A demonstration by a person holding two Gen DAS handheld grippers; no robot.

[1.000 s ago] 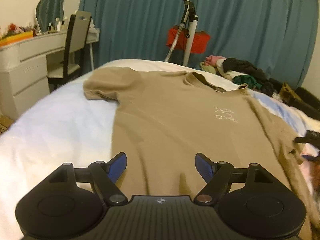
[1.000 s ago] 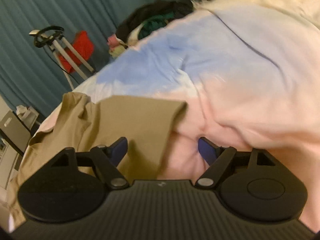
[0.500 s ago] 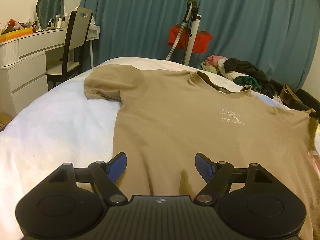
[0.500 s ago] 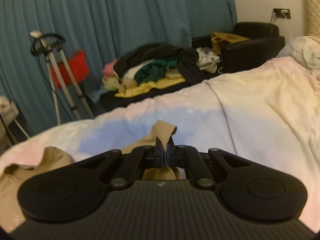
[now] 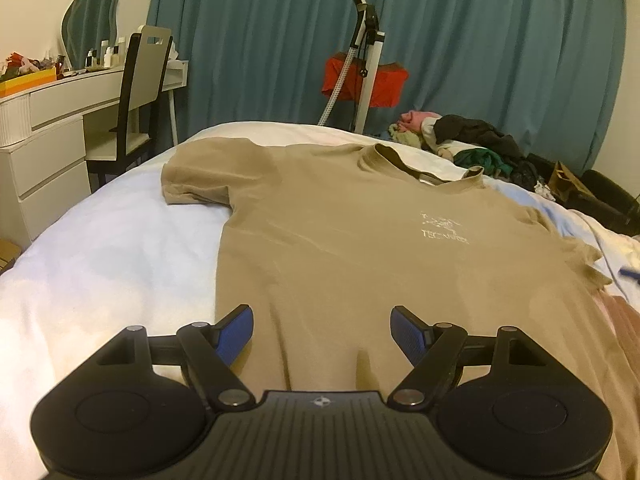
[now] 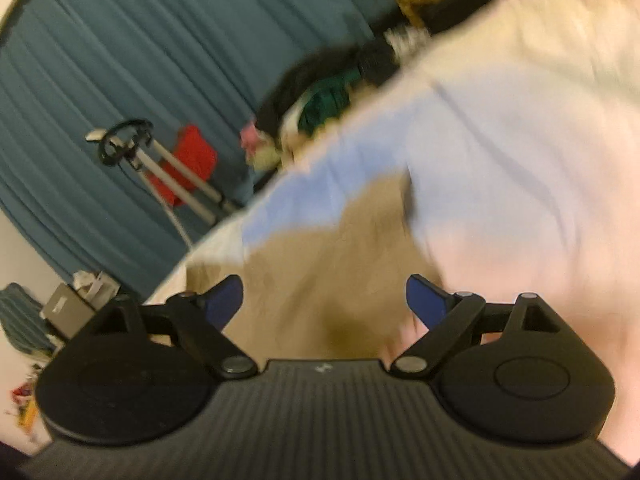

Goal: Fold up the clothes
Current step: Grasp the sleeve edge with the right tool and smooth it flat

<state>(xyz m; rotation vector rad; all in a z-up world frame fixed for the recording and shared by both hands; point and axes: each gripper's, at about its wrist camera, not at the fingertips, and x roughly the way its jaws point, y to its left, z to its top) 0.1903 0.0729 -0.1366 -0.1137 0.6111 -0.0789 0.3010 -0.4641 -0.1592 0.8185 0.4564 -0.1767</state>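
A tan T-shirt with a small white chest print lies face up, spread flat on the bed, collar toward the far side. My left gripper is open and empty, just above the shirt's near hem. My right gripper is open and empty over the shirt's right sleeve, which lies on the bedding. The right wrist view is blurred by motion.
A white dresser with a chair stands left of the bed. A garment steamer stands before the teal curtain. A pile of clothes lies beyond the far right of the bed.
My right gripper shut on the right sleeve, pulled it outward so the shirt flattened, then opened and let it go. It is tilting and moving now. My left gripper stayed open and still.
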